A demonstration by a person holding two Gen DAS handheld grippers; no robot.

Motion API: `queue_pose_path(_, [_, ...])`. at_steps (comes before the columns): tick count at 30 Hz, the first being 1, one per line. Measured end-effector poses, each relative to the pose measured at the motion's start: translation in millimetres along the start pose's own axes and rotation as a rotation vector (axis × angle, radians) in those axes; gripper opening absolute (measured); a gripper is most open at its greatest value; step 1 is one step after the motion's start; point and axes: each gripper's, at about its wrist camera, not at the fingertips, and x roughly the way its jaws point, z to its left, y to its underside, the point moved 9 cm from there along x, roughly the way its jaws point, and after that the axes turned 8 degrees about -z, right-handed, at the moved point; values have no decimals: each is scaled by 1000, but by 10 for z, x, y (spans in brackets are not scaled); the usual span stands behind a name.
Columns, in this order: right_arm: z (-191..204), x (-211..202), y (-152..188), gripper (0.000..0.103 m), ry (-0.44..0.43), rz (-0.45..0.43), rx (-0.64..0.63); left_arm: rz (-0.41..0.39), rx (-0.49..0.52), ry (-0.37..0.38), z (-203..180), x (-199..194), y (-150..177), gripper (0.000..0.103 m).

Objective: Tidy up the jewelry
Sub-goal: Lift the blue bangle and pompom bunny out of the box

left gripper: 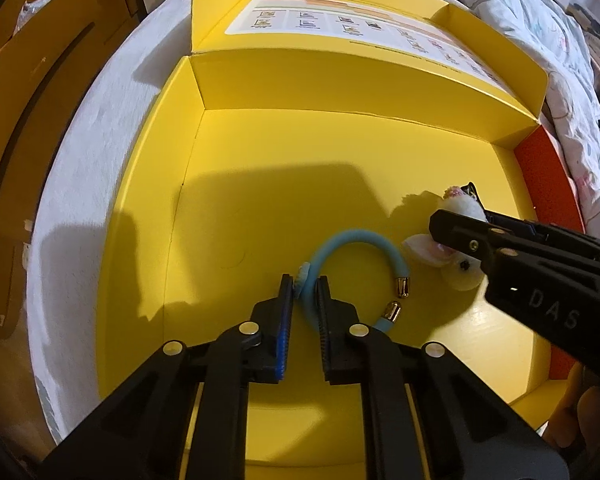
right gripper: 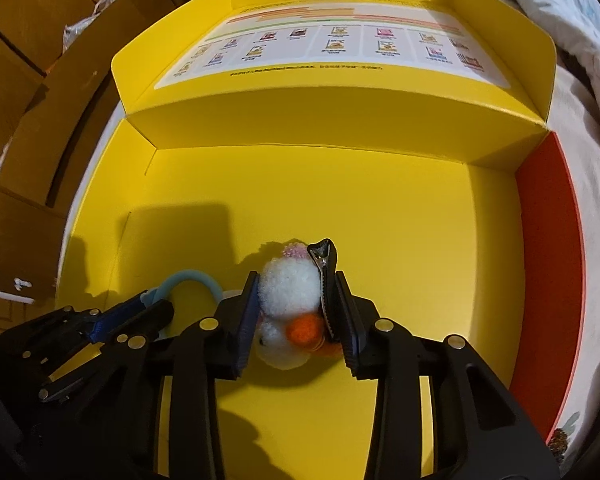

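My left hand-held gripper (left gripper: 305,285) is clenched on the near-left arc of the blue cord bracelet (left gripper: 342,242), which lies on the floor of the open yellow box (left gripper: 260,152); the cord looks soft and light, so I judge mid-cord safer than the slick gold end caps (left gripper: 403,286); just to its right, my right hand-held gripper (right gripper: 296,286) is grasping the fluffy white pom-pom hair clip (right gripper: 290,284), squashy fluff against one pad, the stiff metal clip (right gripper: 325,264) against the other, the firmer hold.
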Motion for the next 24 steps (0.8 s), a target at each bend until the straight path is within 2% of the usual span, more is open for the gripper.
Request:
queue_pose_path(13, [-108, -394, -104, 35, -62, -64, 70, -51, -25, 35, 46, -292, -73, 12])
queue_pose_path(21, [-86, -736, -115, 35, -77, -101, 77, -101, -23, 61, 58, -681, -66, 12])
queue_pose_path(24, [-91, -1005, -75, 35, -80, -132, 80, -121, -12, 79, 8, -889, -10, 12])
